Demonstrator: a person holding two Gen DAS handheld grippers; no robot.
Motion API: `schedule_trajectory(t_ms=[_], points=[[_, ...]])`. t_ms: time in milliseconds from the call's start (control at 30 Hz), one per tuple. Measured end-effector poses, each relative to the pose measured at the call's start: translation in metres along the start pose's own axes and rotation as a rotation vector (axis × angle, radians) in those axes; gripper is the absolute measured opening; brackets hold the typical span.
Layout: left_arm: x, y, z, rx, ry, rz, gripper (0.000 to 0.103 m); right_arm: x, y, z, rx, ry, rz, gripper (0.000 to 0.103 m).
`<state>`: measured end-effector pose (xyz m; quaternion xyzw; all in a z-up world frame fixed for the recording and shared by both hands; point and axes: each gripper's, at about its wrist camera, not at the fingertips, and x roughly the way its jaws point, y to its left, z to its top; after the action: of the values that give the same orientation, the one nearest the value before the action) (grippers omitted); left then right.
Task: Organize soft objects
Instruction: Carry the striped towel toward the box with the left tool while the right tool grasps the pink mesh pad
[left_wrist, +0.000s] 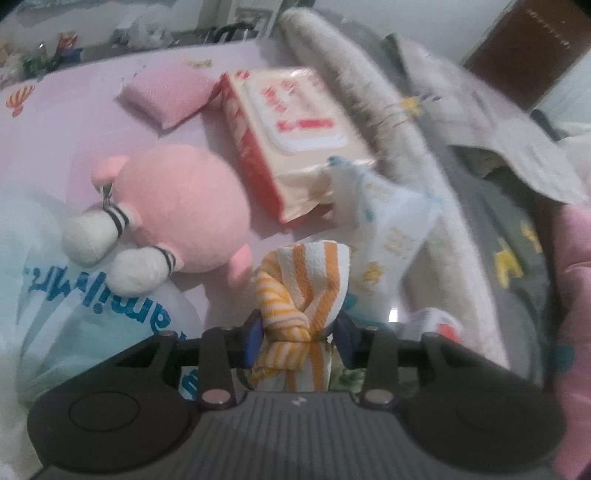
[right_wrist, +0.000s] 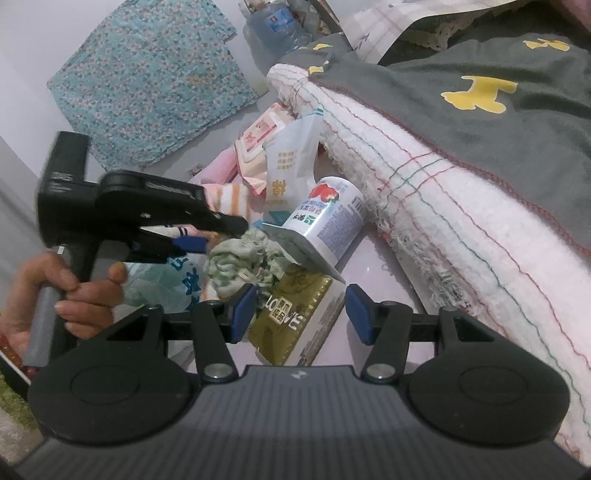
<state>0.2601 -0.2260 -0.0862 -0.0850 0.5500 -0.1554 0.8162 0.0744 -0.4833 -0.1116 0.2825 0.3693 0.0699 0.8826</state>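
Note:
An orange-and-white striped cloth (left_wrist: 303, 295) stands bunched between the blue pads of my left gripper (left_wrist: 301, 338), which is shut on it near a knot. In the right wrist view the left gripper (right_wrist: 221, 234) shows from the side, with a hand (right_wrist: 74, 288) on its handle. My right gripper (right_wrist: 301, 317) is open, its pads either side of a gold box (right_wrist: 295, 317) lying flat. A crumpled green-patterned cloth (right_wrist: 240, 266) lies just past its left pad. A pink plush toy (left_wrist: 181, 206) and a folded pink cloth (left_wrist: 166, 96) lie on the pale surface.
A wet-wipes pack (left_wrist: 295, 129), a white tissue packet (left_wrist: 384, 221) and a printed plastic bag (left_wrist: 74, 295) crowd the plush. A strawberry can (right_wrist: 325, 221) leans on the gold box. A rolled white towel (right_wrist: 443, 206) and grey fabric (right_wrist: 480, 92) fill the right; a folded teal cloth (right_wrist: 147, 81) lies far left.

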Motion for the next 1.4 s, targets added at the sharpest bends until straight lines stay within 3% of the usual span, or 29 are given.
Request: schedule_trajectory(t_ms=[400, 567, 667, 800, 867, 967, 1067, 1133, 1300, 1400], points=[[-0.076, 0.002, -0.011, 0.043, -0.154, -0.06, 0.041, -0.015, 0.013, 0.003, -0.043, -0.014, 0.0, 0.054], [-0.117, 0.019, -0.008, 0.029, -0.24, -0.061, 0.041, -0.018, 0.047, 0.04, -0.138, -0.055, 0.066, 0.054], [-0.144, 0.036, 0.001, 0.002, -0.307, -0.039, 0.041, -0.007, 0.085, 0.074, -0.276, -0.086, 0.122, 0.054], [-0.175, 0.068, 0.016, -0.048, -0.371, -0.008, 0.041, 0.045, 0.136, 0.129, -0.5, -0.063, 0.185, 0.062], [-0.188, 0.085, 0.022, -0.075, -0.389, 0.007, 0.041, 0.088, 0.159, 0.155, -0.593, 0.002, 0.241, 0.075], [-0.204, 0.116, 0.03, -0.122, -0.404, 0.026, 0.041, 0.167, 0.193, 0.185, -0.744, 0.119, 0.243, 0.083], [-0.219, 0.148, 0.031, -0.165, -0.404, 0.055, 0.041, 0.249, 0.217, 0.203, -0.84, 0.248, 0.168, 0.088], [-0.23, 0.173, 0.031, -0.196, -0.395, 0.086, 0.041, 0.29, 0.23, 0.211, -0.862, 0.282, 0.112, 0.088], [-0.25, 0.229, 0.029, -0.244, -0.36, 0.212, 0.041, 0.358, 0.251, 0.22, -0.868, 0.334, 0.06, 0.089], [-0.247, 0.258, 0.033, -0.253, -0.324, 0.226, 0.041, 0.389, 0.256, 0.21, -0.898, 0.385, 0.02, 0.09]])
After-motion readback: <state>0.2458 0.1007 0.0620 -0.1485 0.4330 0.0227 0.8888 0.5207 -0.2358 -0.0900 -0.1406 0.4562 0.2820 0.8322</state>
